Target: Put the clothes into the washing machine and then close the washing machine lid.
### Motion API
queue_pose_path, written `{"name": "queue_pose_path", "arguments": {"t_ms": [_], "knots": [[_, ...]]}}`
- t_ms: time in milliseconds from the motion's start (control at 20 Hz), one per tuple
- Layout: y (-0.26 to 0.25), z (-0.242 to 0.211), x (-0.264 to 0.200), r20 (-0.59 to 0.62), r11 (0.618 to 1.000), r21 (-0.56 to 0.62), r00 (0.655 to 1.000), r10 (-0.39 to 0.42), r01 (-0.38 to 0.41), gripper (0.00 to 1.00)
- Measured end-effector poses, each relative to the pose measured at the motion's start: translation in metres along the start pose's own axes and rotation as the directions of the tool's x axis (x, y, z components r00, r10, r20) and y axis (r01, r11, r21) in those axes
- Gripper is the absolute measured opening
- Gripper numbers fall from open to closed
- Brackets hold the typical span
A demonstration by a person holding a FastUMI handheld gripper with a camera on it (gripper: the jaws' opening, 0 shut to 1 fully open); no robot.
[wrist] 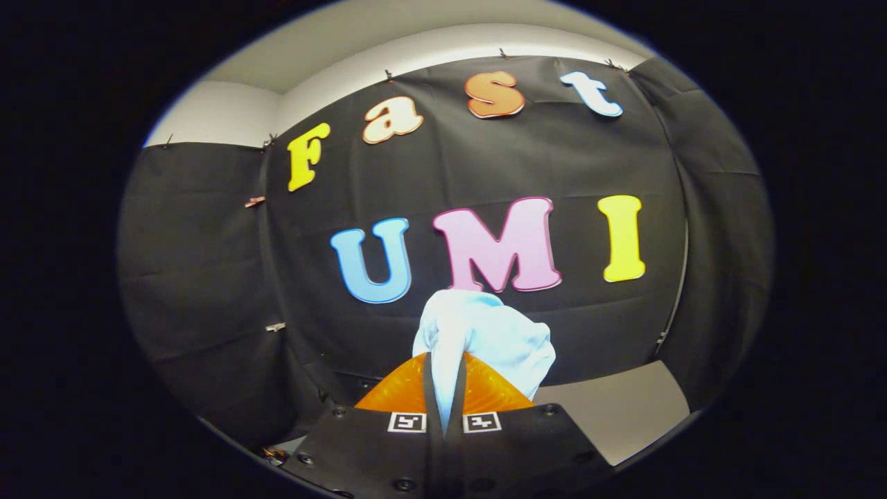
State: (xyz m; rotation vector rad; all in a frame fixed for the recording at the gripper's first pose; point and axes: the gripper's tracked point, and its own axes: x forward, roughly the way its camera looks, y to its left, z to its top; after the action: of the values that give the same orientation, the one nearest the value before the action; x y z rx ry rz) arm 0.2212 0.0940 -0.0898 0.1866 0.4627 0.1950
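Observation:
My gripper (444, 378) is shut on a pale light-blue piece of clothing (485, 333). The cloth is pinched in the narrow slit between the two fingers and bunches up above and to the right of the fingertips. The gripper is raised and points at the black cloth wall, with the clothing held in the air.
A grey tabletop (617, 409) lies low to the right beyond the fingers. The black cloth wall (208, 277) closes off the front and both sides, with a pale wall strip (208, 111) above it.

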Motion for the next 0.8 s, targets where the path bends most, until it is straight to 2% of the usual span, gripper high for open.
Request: {"name": "queue_pose_path", "arguments": {"t_ms": [250,500,650,800], "knots": [[0.063,-0.026,0.029,-0.053,0.991,0.020,0.990,0.132,-0.131,0.05],[0.111,-0.061,0.061,-0.115,0.971,0.032,0.964,0.240,-0.238,0.05],[0.127,-0.084,0.078,-0.152,0.957,0.087,0.946,0.287,-0.277,0.05],[0.137,-0.116,0.107,-0.213,0.953,0.082,0.929,0.303,-0.292,0.05]]}}
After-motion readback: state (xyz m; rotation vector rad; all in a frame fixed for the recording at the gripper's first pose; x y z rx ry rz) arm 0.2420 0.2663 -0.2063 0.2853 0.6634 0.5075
